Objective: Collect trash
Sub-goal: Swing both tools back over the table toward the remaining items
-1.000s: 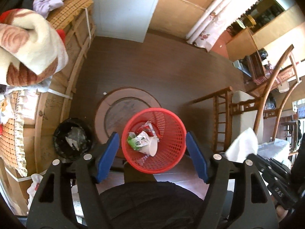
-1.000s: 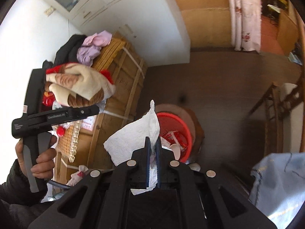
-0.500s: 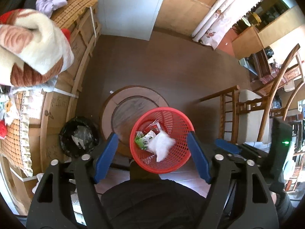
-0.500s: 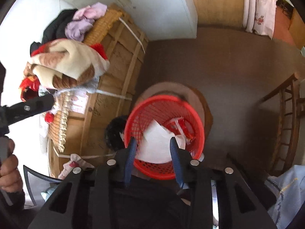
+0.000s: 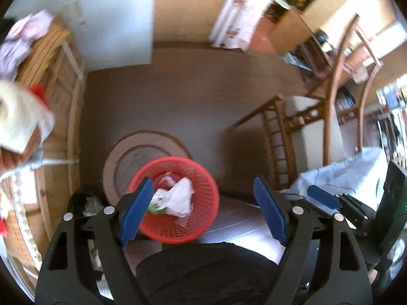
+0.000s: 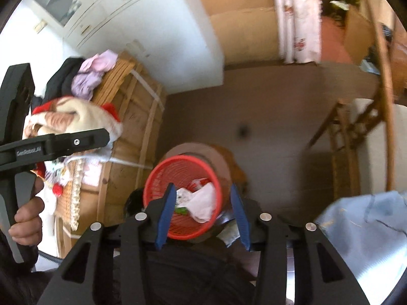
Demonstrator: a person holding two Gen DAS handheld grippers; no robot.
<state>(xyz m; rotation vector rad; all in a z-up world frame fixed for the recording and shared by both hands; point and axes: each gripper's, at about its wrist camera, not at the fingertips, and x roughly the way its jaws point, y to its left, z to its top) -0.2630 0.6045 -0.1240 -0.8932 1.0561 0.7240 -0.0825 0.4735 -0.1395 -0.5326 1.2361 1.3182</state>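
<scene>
A red mesh basket [image 5: 175, 231] stands on the floor below both grippers, its rim [image 6: 178, 159] also showing in the right wrist view. Inside lie a crumpled white tissue [image 5: 182, 198] [image 6: 203, 200], a green-and-white wrapper [image 5: 157, 202] and other scraps. My left gripper [image 5: 202, 180] hangs above the basket's right side, jaws opening, nothing between them. My right gripper [image 6: 202, 186] hovers over the basket, jaws opening, with nothing in them; the tissue lies far below. Its blue pad [image 5: 323, 198] shows at the right of the left wrist view.
A black bin [image 5: 85, 200] sits left of the basket, a round wooden board [image 5: 142, 145] behind it. A wooden crate [image 6: 132, 137] piled with blankets and clothes fills the left. Wooden chairs [image 5: 330, 117] and a pale blue cloth [image 6: 368, 228] stand right. A hand [image 6: 25, 218] holds the left gripper.
The right gripper's jaws parted and let go of the white tissue, which dropped into the red basket. The left gripper swung sideways, so the basket now sits left of centre in its view.
</scene>
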